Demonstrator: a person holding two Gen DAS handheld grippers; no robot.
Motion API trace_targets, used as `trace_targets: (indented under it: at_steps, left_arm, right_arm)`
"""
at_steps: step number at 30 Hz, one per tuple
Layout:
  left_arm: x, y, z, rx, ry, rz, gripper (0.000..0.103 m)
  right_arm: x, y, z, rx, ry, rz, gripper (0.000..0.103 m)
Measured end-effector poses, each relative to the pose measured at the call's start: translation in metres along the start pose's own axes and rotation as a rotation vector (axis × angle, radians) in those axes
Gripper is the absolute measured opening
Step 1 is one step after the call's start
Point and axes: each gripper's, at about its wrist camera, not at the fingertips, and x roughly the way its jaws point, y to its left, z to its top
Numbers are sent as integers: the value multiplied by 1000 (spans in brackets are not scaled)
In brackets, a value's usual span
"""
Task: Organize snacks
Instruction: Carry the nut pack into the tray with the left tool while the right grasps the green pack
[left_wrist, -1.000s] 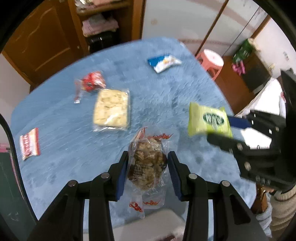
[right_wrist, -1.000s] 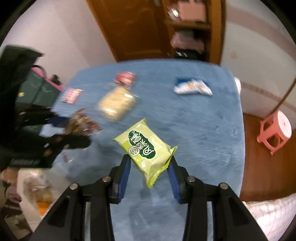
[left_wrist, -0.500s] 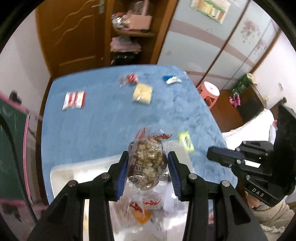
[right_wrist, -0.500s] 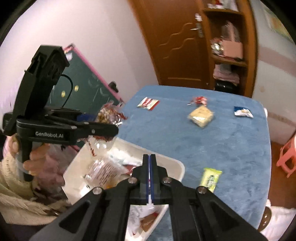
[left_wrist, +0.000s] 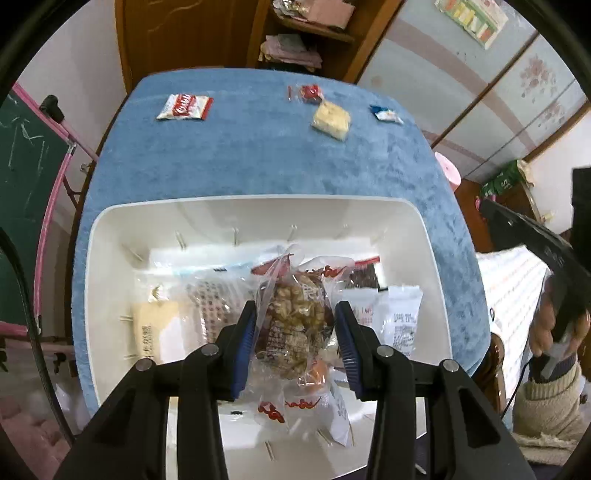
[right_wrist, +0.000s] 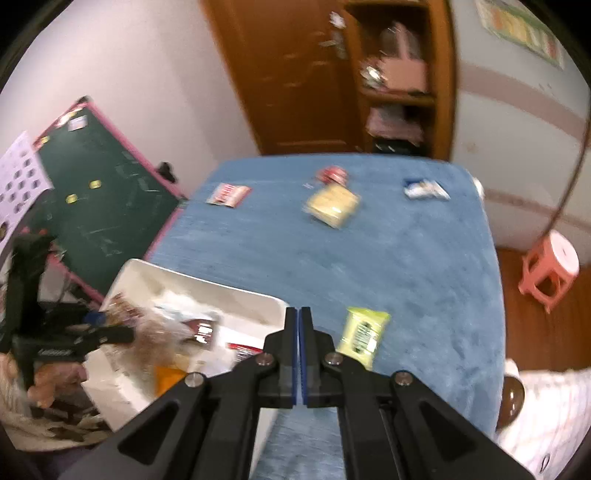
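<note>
My left gripper (left_wrist: 295, 312) is shut on a clear bag of brown nut snack (left_wrist: 295, 332) and holds it above the white bin (left_wrist: 258, 201), which has several packets in it. In the right wrist view that gripper (right_wrist: 110, 334) and its bag (right_wrist: 155, 332) hover blurred over the bin (right_wrist: 221, 288). My right gripper (right_wrist: 298, 312) is shut with nothing between its pads. The green packet (right_wrist: 362, 332) lies flat on the blue table (right_wrist: 406, 266), just right of the bin.
At the table's far end lie a red-and-white packet (left_wrist: 184, 107), a small red packet (left_wrist: 308, 92), a yellow cracker pack (left_wrist: 330, 120) and a blue-and-white packet (left_wrist: 386, 114). A green chalkboard (right_wrist: 92, 206) stands left; a pink stool (right_wrist: 550, 266) stands right.
The right gripper let go of the green packet, which now lies on the table, then shut empty and pulled back. The left gripper carried the nut bag back over the white bin.
</note>
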Motion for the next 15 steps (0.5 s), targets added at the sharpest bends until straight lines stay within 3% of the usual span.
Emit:
trace_targets:
  at_steps: [2,4,6,7,10,15]
  left_arm:
    - [3,-6,-3,26,-10,35,41]
    - [3,-14,-2,48,-34,61,47]
    - [-3,-18,-2,59,-62,57,78]
    - [-7,-20,-2,61,-89,52,80]
    - [-17,-28,-3,95,-135,44,81]
    - [-21,-35,-5,121,-163,79,81]
  right_arm:
    - [11,-15,-5,34,31,-32,1]
    - [28,-30,-12,68,75,-60,4]
    - [42,-36,-18,85,108,-69,10]
    - [49,-38,-21,86,119,-79,15]
    - [65,-36,-25,67,138,-126,24]
    - [85,-34,-25,51,156,-167,25]
